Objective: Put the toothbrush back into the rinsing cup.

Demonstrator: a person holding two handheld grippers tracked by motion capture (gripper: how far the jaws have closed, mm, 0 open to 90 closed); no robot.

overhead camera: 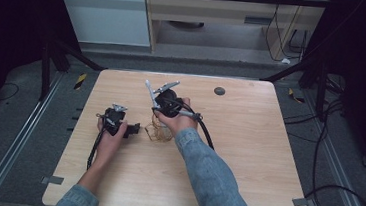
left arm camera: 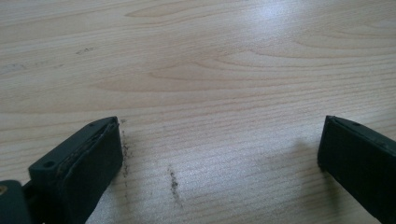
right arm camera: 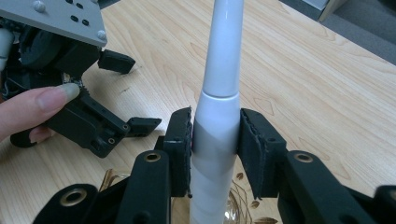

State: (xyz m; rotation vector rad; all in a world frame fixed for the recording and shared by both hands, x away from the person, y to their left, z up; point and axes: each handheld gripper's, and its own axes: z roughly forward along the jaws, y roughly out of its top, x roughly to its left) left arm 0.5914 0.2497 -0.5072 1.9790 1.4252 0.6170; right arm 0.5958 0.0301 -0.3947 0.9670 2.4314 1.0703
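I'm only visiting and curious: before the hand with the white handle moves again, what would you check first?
1. Right gripper fingers clamp the white toothbrush-like handle: ok.
2. Handle stands upright, not tilted: ok.
3. Gold-patterned glass sits directly below the handle: ok.
4. Whether the handle's lower end rests inside the glass: cannot tell.
5. Left gripper open, nothing between its fingers: ok.
6. Left gripper rests apart from the glass, on the table: ok.

Left hand-held gripper (left arm camera: 219, 154) agape — right (right arm camera: 215, 140) clamped
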